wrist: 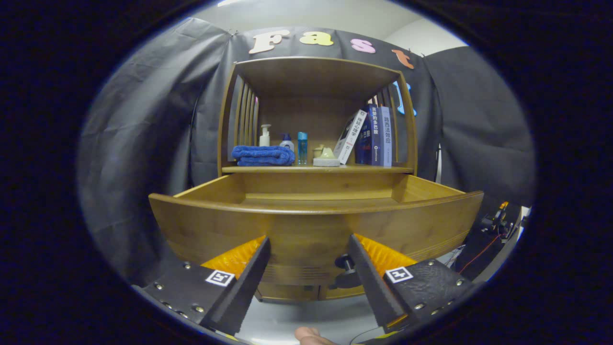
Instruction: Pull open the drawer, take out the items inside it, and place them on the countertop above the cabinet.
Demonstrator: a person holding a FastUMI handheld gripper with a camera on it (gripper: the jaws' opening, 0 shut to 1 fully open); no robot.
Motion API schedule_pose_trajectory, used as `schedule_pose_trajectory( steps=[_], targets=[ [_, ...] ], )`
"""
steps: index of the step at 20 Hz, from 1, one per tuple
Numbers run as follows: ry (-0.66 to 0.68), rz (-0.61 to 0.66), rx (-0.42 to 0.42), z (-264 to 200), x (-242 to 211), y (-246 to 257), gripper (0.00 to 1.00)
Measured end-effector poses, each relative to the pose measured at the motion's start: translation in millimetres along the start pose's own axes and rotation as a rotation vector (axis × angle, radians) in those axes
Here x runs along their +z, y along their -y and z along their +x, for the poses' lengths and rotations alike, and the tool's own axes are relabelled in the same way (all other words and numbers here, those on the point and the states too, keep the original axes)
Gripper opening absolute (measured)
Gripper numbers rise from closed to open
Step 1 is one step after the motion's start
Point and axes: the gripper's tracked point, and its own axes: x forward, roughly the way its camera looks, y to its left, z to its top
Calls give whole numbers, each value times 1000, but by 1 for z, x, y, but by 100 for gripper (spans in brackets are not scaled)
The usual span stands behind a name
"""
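Tongs (309, 251) stood apart, empty, just before the pulled-out curved wooden drawer (316, 225). Its dark round knob (346, 262) sat beside the finger at 3 o'clock. Drawer contents were hidden behind the front panel; a blind descent risked striking the rim.

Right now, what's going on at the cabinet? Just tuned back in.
A person's handheld gripper faces the wooden cabinet with its fingers open and holding nothing. The drawer is pulled out, its front just ahead of the fingers, and a dark knob sits by one finger. The drawer's inside can't be seen from this angle. On the countertop beyond stand a folded blue towel, some bottles and books.
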Motion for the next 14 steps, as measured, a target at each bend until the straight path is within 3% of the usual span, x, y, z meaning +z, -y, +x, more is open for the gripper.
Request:
schedule_pose_trajectory(
  steps=[7,14],
  targets=[
    [43,-13,4,1,-1,-2,99],
    [39,35,16,38,9,-4,99]
  ],
)
